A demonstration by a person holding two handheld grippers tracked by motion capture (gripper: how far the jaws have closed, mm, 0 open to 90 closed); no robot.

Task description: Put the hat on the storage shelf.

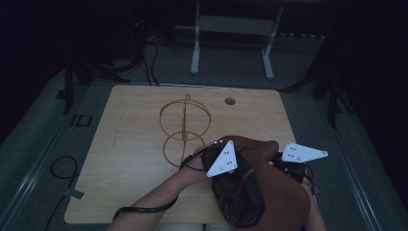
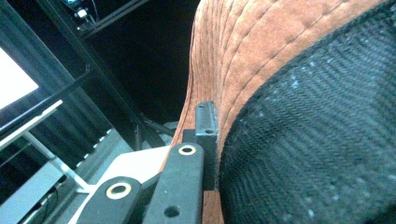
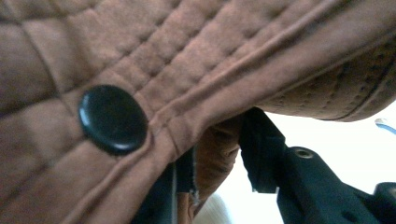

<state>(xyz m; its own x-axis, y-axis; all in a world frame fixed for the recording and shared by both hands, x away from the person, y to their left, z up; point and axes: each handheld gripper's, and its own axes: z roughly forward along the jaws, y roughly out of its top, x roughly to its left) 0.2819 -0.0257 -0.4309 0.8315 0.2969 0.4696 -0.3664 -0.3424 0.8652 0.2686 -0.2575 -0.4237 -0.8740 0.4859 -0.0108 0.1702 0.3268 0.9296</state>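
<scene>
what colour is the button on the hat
Black, a round glossy button on the quilted rust-brown hat; it shows best in the right gripper view.

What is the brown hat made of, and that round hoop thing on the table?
The hat looks like soft suede-like fabric: matte brown, with stitched rows, a dark mesh-like lining and a shiny black button, probably plastic. The hoop stand seems to be thin wire, golden or wood-toned; which one is hard to tell in the dim light.

A dim room surrounds the pale wooden desk (image 1: 144,192), with grey carpet floor (image 1: 308,72) beyond it, a white-legged table frame (image 1: 231,29) at the far wall, and black cables (image 1: 62,168) trailing alongside.
</scene>
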